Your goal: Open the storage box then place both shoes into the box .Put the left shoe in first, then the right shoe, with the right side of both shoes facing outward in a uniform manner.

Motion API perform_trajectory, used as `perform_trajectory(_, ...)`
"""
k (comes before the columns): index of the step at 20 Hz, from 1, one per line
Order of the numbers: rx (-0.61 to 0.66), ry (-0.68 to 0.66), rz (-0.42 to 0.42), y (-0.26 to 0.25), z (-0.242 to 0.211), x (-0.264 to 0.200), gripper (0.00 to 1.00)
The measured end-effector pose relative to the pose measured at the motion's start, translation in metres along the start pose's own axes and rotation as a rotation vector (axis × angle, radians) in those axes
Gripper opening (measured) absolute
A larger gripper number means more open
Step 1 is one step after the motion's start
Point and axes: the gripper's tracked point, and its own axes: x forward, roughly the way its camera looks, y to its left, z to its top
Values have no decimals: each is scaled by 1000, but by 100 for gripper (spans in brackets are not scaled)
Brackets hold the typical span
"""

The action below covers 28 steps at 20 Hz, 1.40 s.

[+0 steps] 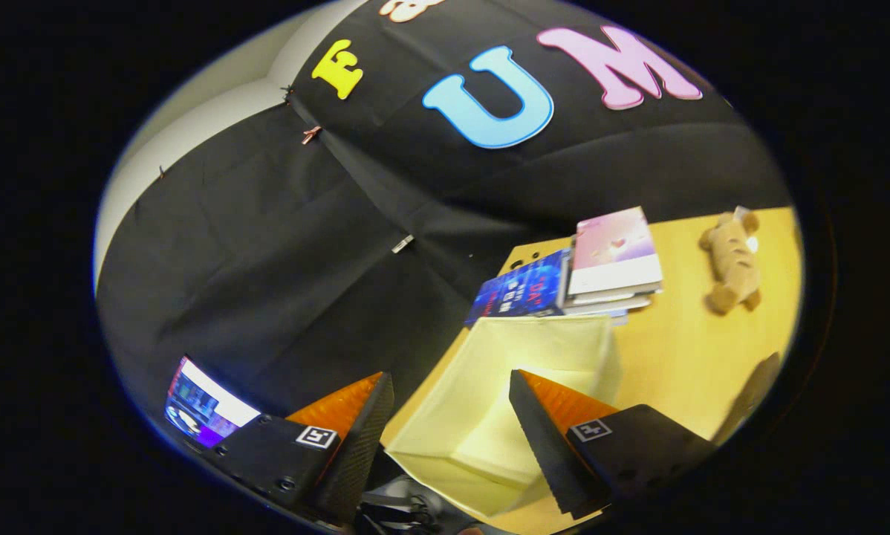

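Pale yellow fabric made up the storage box [504, 394], which sat on the wooden table [683, 357] with its mouth facing up and no lid or flap across it; by my reading the opening step was already done. The gripper [452, 416] hung above the near part of the box, tilted, its fingers spread wide with nothing between them but the view down into the box. What could be seen of the inside was bare fabric wall and floor, no shoe in it, though the fingers covered part of the interior. Neither shoe could be made out with any certainty; some dark straps or cords [400, 509] lay low between the fingers at the near side of the box, too cut off to name. So the placing seemed wholly ahead: left shoe first, then the right, both with their right sides outward. Beyond the box, touching or nearly touching its far rim, lay a stack of books [608, 260], with a blue book [523, 290] leaning beside it. A small plush toy [731, 260] lay further off on the table, well apart from the box. A lit screen [203, 405] showed off the table, beside the outer finger.
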Motion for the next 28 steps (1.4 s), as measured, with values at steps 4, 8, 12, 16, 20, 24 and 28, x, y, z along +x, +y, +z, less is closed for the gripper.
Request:
perform_trajectory(4,-113,-69,-182,-66,12,-76,97)
perform_trajectory(8,-79,-58,-415,-153,-3,-140,97)
perform_trajectory(12,-111,41,-641,-235,-48,-184,97)
perform_trajectory(16,-129,151,-761,-285,-89,-191,94)
perform_trajectory(20,-124,219,-816,-324,-118,-179,82)
perform_trajectory(24,-96,248,-836,-353,-130,-158,75)
perform_trajectory(28,-87,259,-872,-374,-132,-143,56)
